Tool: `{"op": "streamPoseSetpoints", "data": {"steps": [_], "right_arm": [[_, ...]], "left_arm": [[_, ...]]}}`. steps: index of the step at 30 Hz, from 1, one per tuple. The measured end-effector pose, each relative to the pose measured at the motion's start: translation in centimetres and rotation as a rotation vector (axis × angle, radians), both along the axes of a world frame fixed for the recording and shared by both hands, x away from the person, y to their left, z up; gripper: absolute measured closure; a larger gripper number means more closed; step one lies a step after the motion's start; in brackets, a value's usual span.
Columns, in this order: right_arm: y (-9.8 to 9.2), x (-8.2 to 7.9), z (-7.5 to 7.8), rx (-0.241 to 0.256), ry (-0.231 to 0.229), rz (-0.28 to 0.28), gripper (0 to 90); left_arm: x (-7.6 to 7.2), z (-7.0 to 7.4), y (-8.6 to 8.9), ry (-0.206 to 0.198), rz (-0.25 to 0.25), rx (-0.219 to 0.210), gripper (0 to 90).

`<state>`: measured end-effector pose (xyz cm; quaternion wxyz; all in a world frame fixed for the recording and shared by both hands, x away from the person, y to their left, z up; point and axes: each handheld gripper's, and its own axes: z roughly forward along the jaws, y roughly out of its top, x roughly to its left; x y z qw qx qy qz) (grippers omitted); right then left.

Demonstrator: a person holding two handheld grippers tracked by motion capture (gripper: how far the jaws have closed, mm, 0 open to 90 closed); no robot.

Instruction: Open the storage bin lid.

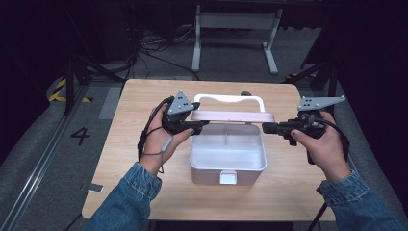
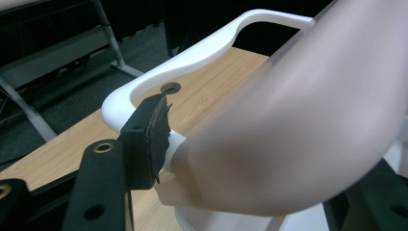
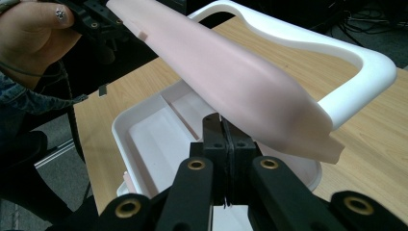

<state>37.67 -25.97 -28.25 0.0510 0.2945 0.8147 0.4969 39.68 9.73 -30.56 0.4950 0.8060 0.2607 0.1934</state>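
Right gripper view: right gripper [image 3: 222,126] jaws pressed together, nothing visibly between them, tips just under the pale pink plastic lid [image 3: 231,77]. Left gripper [image 2: 166,132] jaws clamp the lid's left end. Lid with white loop handle [image 1: 230,99] is raised over the open white plastic box [image 1: 228,166] mid wooden table [image 1: 144,192].
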Motion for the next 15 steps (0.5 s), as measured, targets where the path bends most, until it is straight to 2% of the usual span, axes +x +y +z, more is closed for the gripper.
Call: {"op": "streamPoseSetpoints", "data": {"steps": [5, 9, 15], "right_arm": [[-0.07, -0.06, -0.02, -0.002, 0.0, -0.003, 86.2], [-0.22, -0.16, -0.01, -0.007, -0.002, -0.008, 83.7], [-0.47, -0.52, -0.05, -0.021, -0.011, -0.017, 78.5]], "left_arm": [[0.15, 0.1, 0.07, 0.001, -0.013, 0.003, 51.4], [0.23, 0.17, 0.05, -0.011, -0.004, 0.018, 55.2], [0.58, 0.17, 0.22, 0.008, 0.007, -0.019, 57.2]]}}
